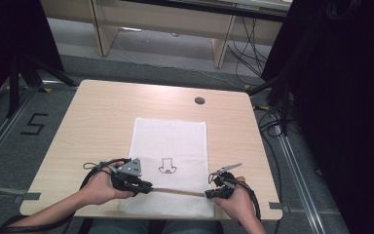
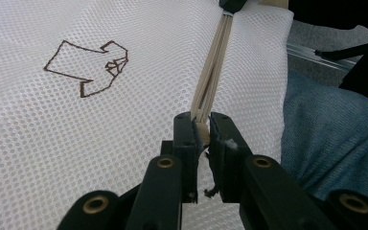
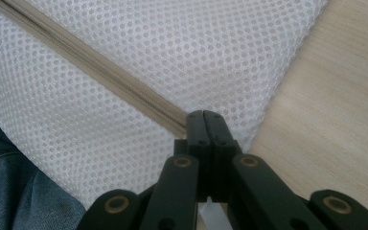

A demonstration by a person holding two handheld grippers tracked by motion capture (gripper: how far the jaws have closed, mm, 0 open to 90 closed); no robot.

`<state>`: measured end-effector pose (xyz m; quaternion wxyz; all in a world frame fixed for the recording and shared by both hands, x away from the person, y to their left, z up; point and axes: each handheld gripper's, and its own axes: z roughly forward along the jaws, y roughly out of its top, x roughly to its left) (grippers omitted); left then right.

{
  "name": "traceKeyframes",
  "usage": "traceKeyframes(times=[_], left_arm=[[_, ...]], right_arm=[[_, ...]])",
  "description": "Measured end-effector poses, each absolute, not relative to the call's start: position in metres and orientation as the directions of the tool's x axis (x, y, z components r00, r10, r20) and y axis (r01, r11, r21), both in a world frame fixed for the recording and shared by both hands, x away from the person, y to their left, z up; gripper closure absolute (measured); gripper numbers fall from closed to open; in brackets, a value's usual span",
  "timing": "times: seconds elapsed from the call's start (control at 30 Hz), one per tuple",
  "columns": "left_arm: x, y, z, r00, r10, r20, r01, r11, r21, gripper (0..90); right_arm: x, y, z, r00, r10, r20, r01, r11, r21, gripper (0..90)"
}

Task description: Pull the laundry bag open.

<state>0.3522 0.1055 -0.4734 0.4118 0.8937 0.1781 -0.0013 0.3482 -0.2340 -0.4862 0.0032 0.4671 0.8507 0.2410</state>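
Both grippers clamp the beige zipper [image 1: 177, 191] running across the near end of the white mesh laundry bag [image 1: 170, 141] on the table [image 1: 97, 112]: left gripper [image 1: 148, 187] at its left end, right gripper [image 1: 208, 194] at its right. Uneven pulling could slip a grip or drag the bag. The left gripper view reveals the printed shirt outline [image 2: 88, 68] close up.

High view: above the near edge, facing forward and down over the whole bench [image 1: 102, 112]. Gripper views: close along the jaws, sharing the beige zipper [image 2: 215, 62] across white mesh [image 3: 148, 52].

Even, soft overhead light; dark surroundings, sharp close-ups.
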Motion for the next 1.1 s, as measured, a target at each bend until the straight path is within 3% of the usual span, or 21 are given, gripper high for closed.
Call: traceKeyframes(times=[1.1], left_arm=[[0.351, 0.118, -0.477, 0.936, 0.315, -0.156, 0.323, -0.6, 0.732, 81.4]], right_arm=[[0.347, -0.233, -0.485, -0.559, 0.803, 0.208, 0.797, 0.45, 0.403, 90.0]])
